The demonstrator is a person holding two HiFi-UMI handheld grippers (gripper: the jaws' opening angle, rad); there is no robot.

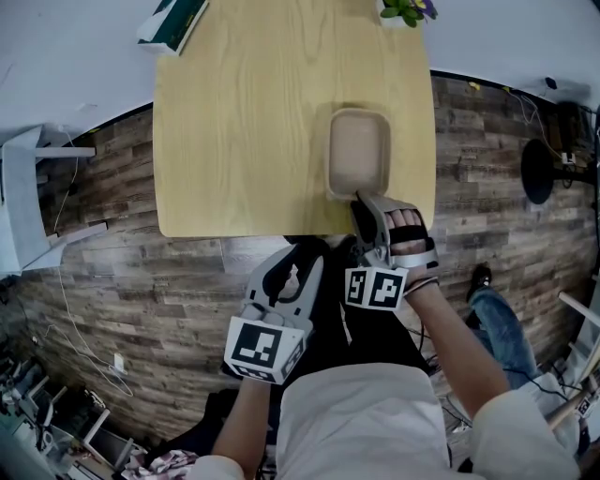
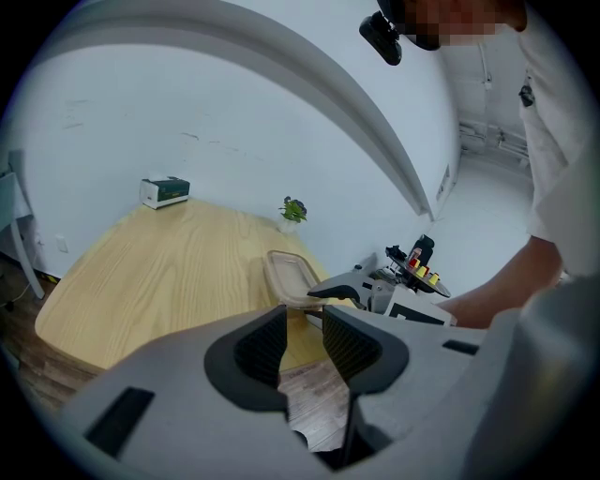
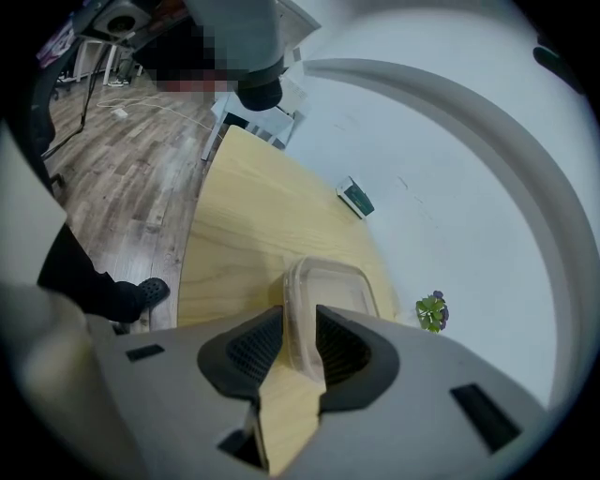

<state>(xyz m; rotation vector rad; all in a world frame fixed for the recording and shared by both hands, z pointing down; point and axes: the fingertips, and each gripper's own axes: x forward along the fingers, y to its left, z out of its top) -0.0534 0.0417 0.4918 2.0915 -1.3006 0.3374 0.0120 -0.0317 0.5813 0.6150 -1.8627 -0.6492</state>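
Observation:
A shallow clear plastic container (image 1: 359,150) with a tan inside sits near the front right edge of a light wooden table (image 1: 244,122). My right gripper (image 1: 361,199) is shut on the near rim of that container (image 3: 328,291), and the rim stands between its jaws (image 3: 300,342). My left gripper (image 1: 291,264) hangs below the table's front edge, over the floor and the person's lap. Its jaws stand apart with nothing between them (image 2: 305,342). The left gripper view shows the container (image 2: 289,274) with the right gripper (image 2: 339,291) at its near end.
A green and white box (image 1: 173,21) lies at the table's far left corner. A small potted plant (image 1: 405,9) stands at the far right edge. A white stand (image 1: 28,202) and cables are on the plank floor to the left. A shoe (image 1: 480,277) shows at the right.

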